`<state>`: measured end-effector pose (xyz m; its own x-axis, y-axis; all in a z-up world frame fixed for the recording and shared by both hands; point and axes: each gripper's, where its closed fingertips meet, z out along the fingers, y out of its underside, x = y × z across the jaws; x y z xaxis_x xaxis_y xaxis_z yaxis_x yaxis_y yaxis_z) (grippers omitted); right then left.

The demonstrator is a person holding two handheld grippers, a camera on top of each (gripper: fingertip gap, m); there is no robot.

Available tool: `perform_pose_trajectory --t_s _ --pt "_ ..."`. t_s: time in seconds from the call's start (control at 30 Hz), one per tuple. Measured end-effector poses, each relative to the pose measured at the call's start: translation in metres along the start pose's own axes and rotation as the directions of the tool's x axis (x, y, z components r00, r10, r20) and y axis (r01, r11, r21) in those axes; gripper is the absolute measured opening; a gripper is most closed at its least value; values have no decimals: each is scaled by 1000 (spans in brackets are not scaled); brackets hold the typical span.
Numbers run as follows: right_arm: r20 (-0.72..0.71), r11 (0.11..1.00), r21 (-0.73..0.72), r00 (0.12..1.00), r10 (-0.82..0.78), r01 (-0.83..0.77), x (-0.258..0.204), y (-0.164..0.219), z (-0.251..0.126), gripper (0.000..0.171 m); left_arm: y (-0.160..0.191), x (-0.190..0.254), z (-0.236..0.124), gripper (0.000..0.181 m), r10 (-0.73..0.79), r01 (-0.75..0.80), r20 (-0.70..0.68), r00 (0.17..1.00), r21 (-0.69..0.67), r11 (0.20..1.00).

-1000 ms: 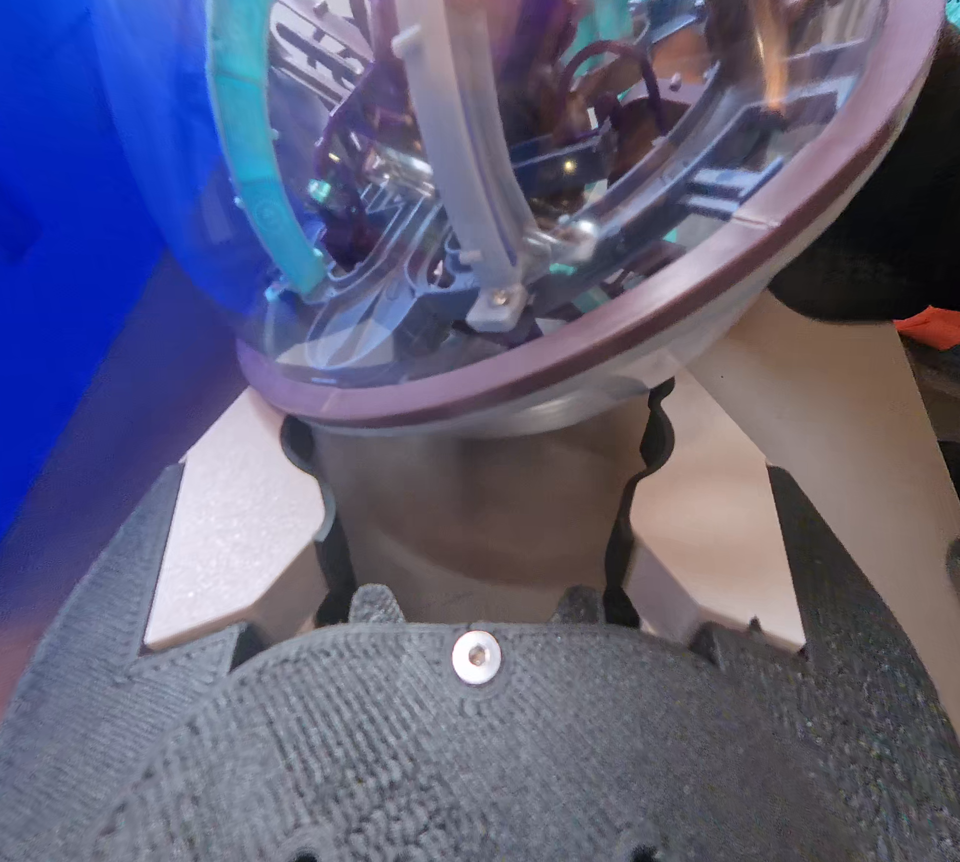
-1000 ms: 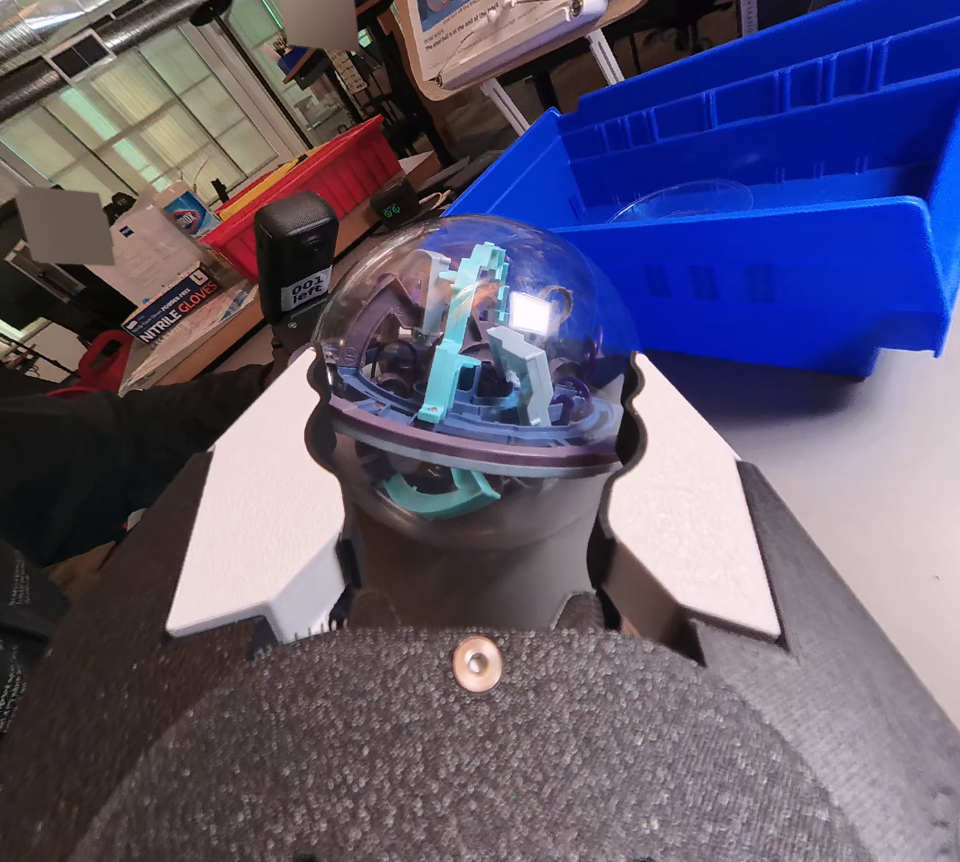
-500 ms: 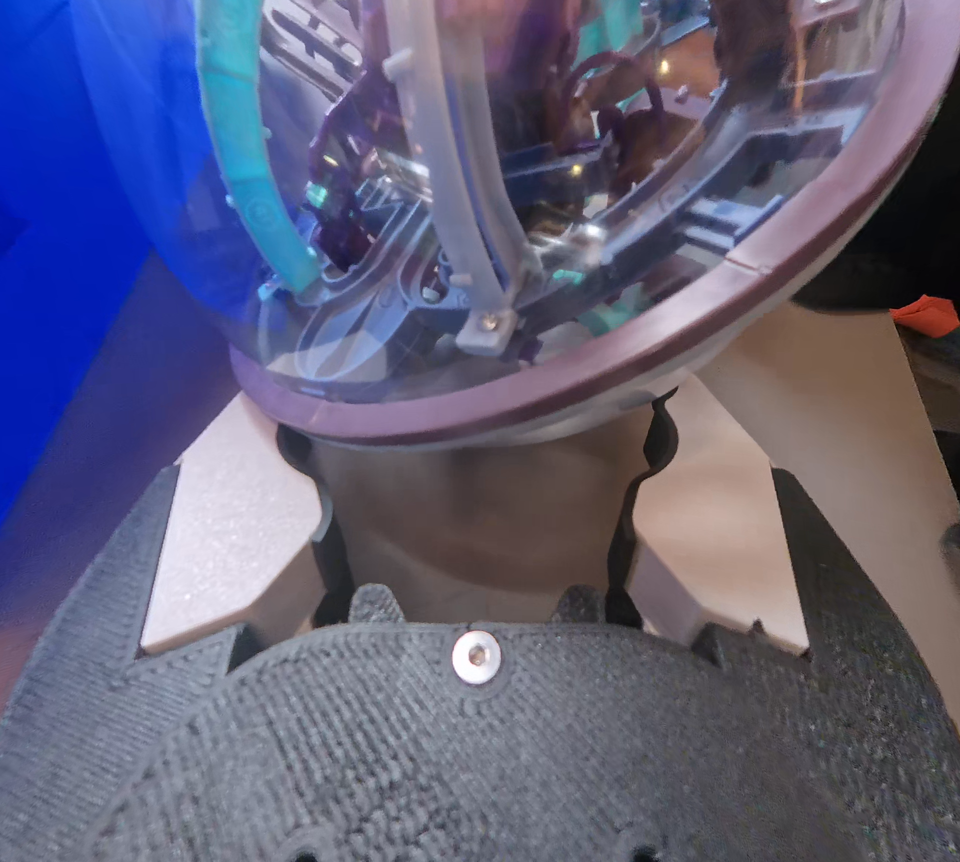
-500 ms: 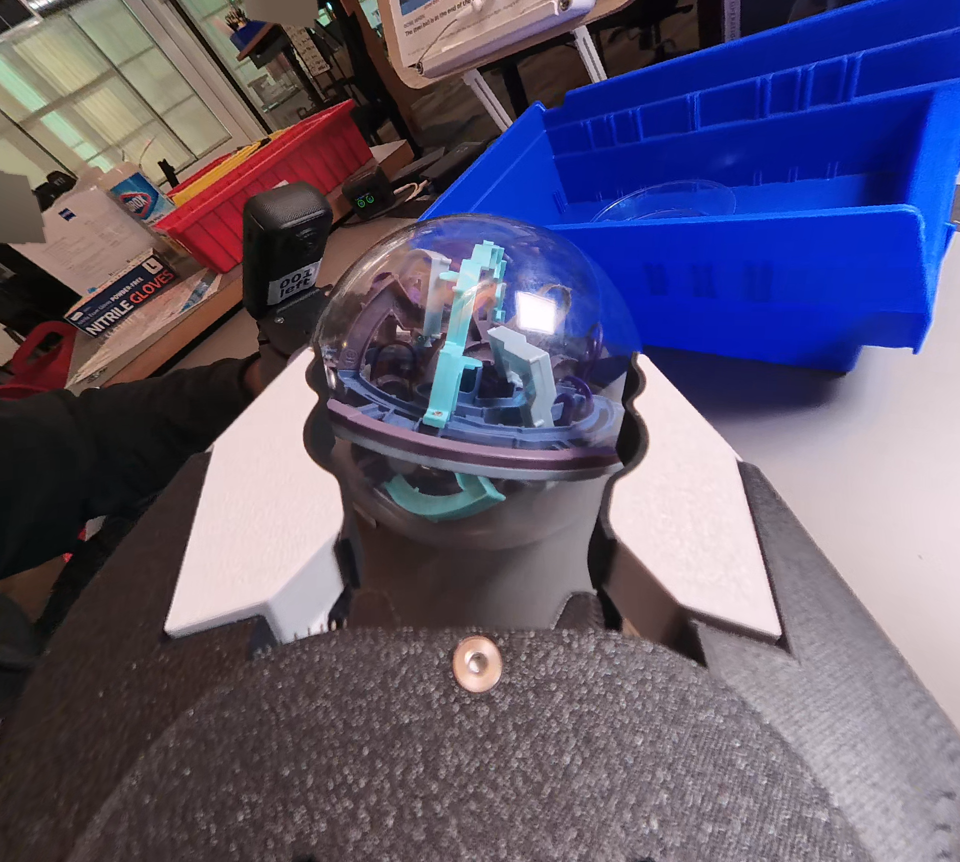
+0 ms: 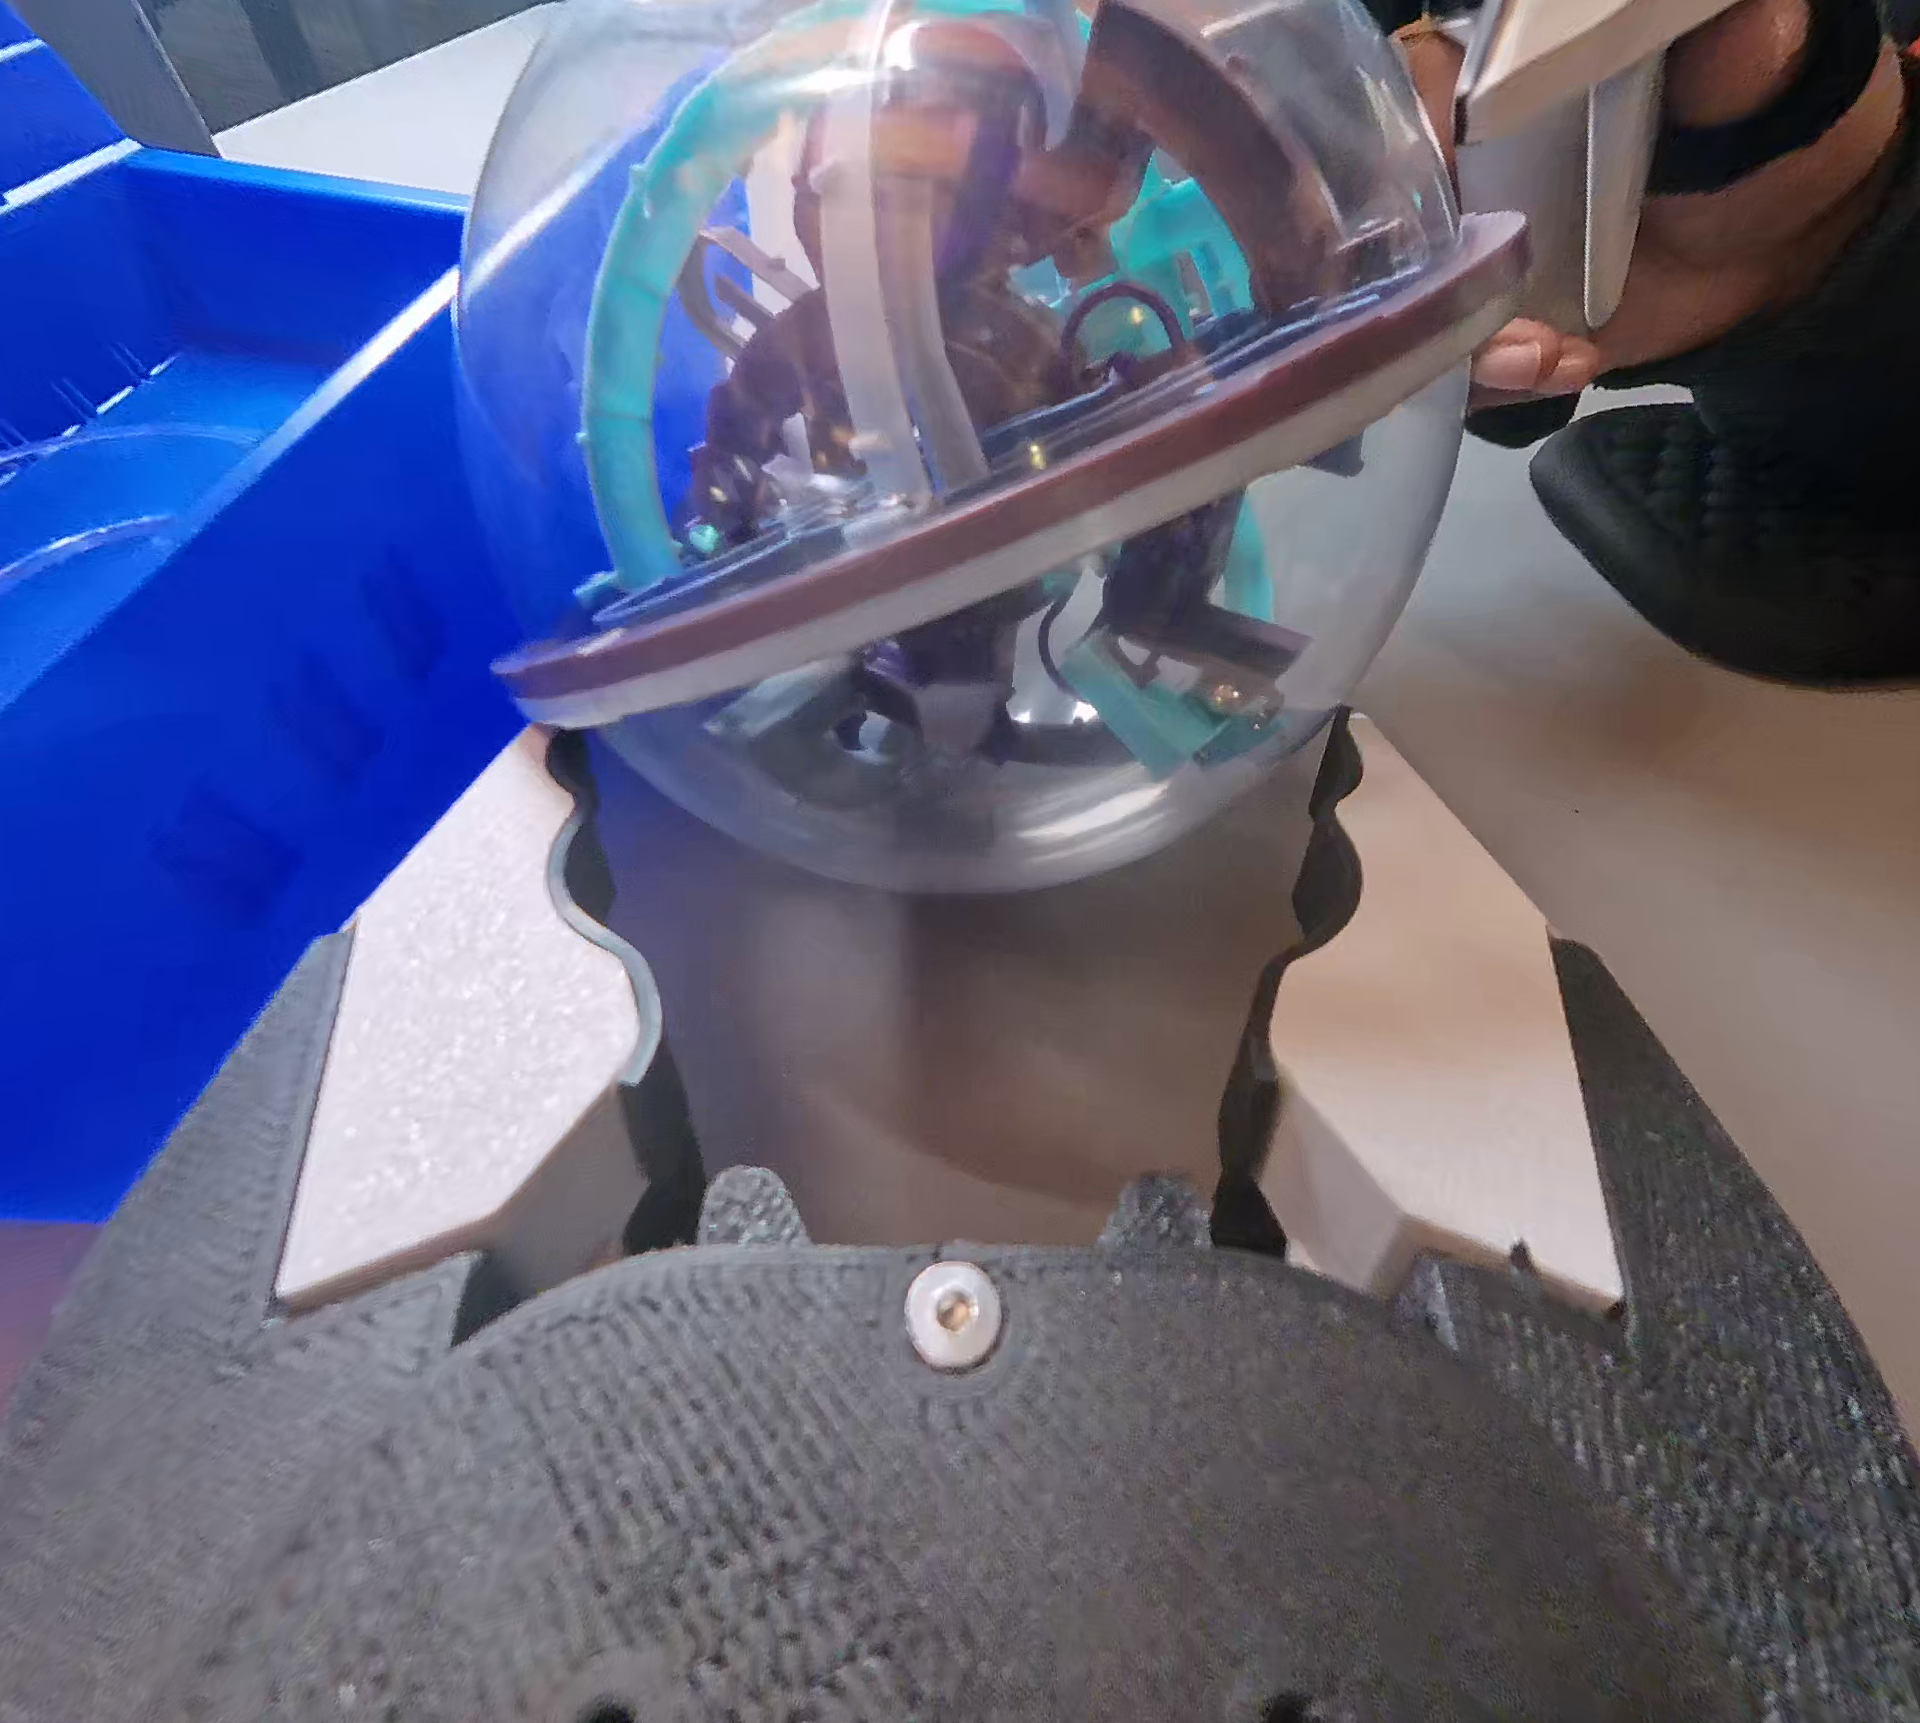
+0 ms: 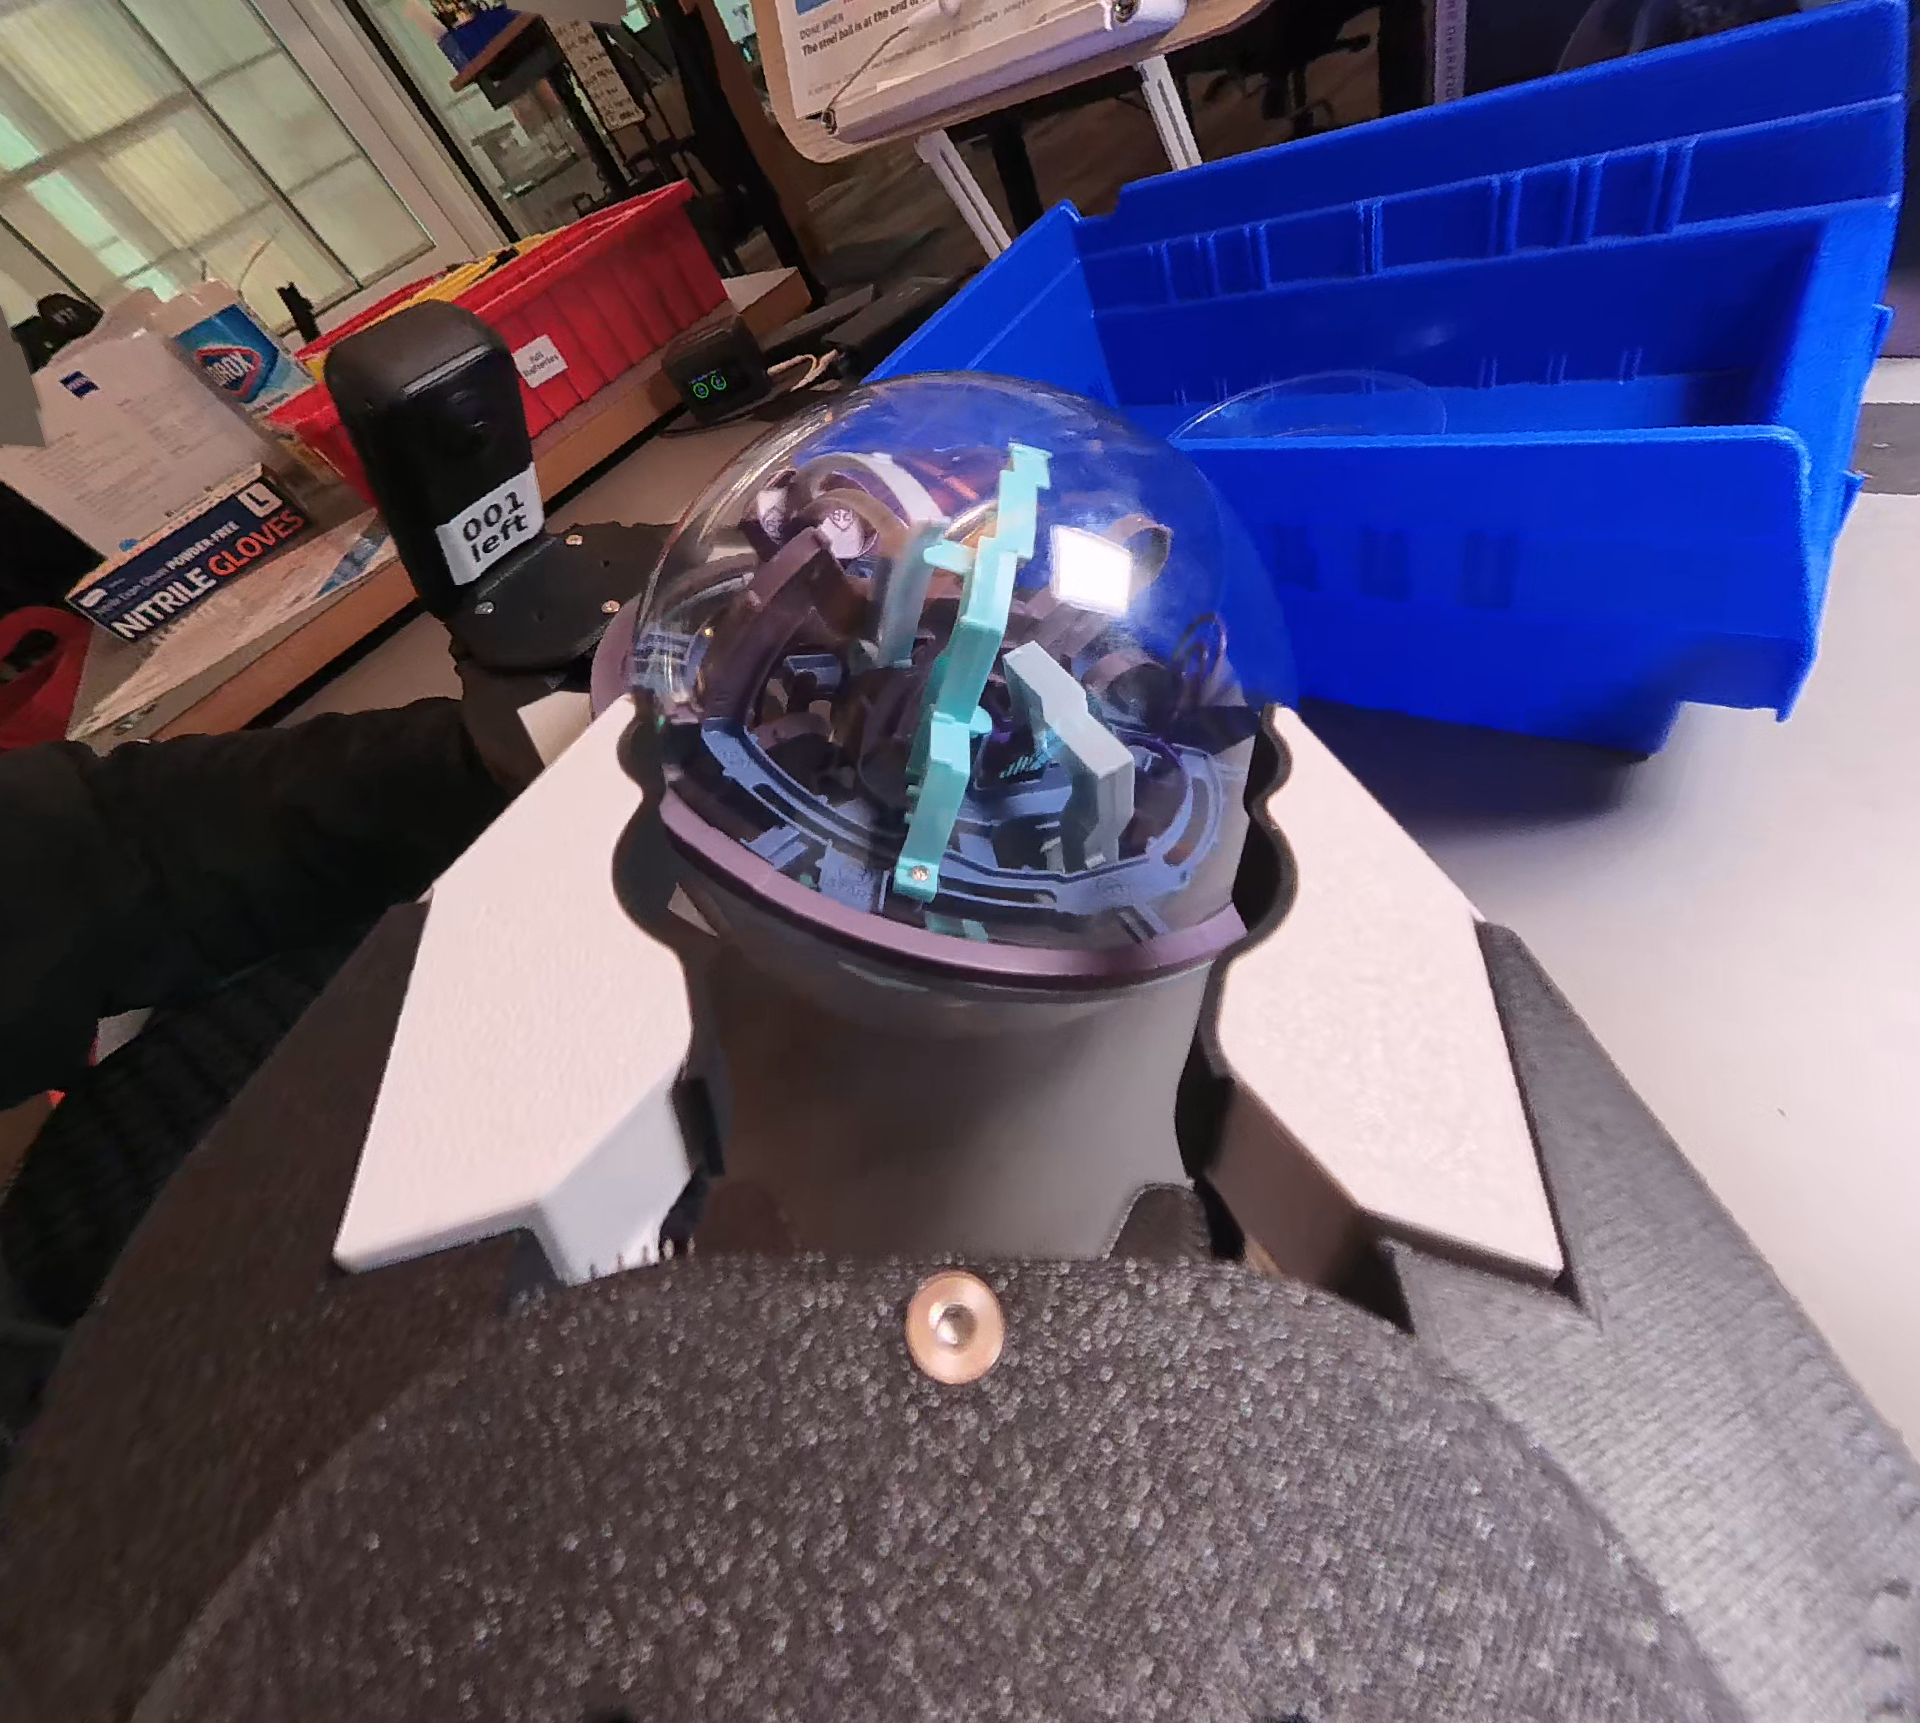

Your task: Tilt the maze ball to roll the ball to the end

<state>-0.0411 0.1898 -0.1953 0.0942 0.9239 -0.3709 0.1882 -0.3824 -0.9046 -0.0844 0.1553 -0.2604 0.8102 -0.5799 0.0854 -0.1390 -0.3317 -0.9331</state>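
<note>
Compared with a second ago, the maze ball is sitting farther from the left wrist camera, now showing whole at upper centre of that frame, its dark equator band sloping down to the left.

In the right wrist view the maze ball is sitting at frame centre, and the right gripper is gripping it, white fingers pressing both flanks at the band. The left gripper is spread wide below the sphere; contact is uncertain.

A blue bin is lying just behind.

Judged step: tilting is under way. The steel ball is not identifiable among the tracks. The next move is calling for small, slow tilts with a firm hold.
</note>
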Motion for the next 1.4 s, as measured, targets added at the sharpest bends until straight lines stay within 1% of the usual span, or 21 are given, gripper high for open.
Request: perform_pose_trajectory --t_s 0.1,0.17,0.23,0.33,0.43,0.73,0.97,1.13,1.4 --pt "30 999 3 998 -52 52 -6 0 1 119 1 0 0 134 -53 53 -33 998 -8 999" --pt "56 987 -9 986 -159 160 -12 3 1 123 4 2 0 134 -140 138 -92 986 -26 990" --pt "68 954 -22 952 -298 300 -16 9 2 126 6 7 -1 133 -249 243 -173 953 -55 968" --pt "12 877 -77 880 -474 474 -9 20 5 127 3 11 -3 129 -381 379 -260 887 -62 923" --pt "-39 831 -110 833 -552 545 -2 25 9 123 1 8 -5 127 -414 417 -282 866 -52 908" --pt "-51 839 -89 839 -542 537 -2 22 9 123 1 9 -5 126 -436 439 -304 847 -63 896" --pt "-52 862 -75 861 -506 502 -2 21 7 122 0 9 -5 124 -444 448 -309 841 -62 892" --pt "-37 891 -55 891 -452 450 -1 19 5 119 0 8 -5 122 -441 446 -307 844 -57 893" --pt "12 946 -17 946 -323 323 6 18 -1 117 -4 5 -4 118 -392 403 -237 889 -4 915"
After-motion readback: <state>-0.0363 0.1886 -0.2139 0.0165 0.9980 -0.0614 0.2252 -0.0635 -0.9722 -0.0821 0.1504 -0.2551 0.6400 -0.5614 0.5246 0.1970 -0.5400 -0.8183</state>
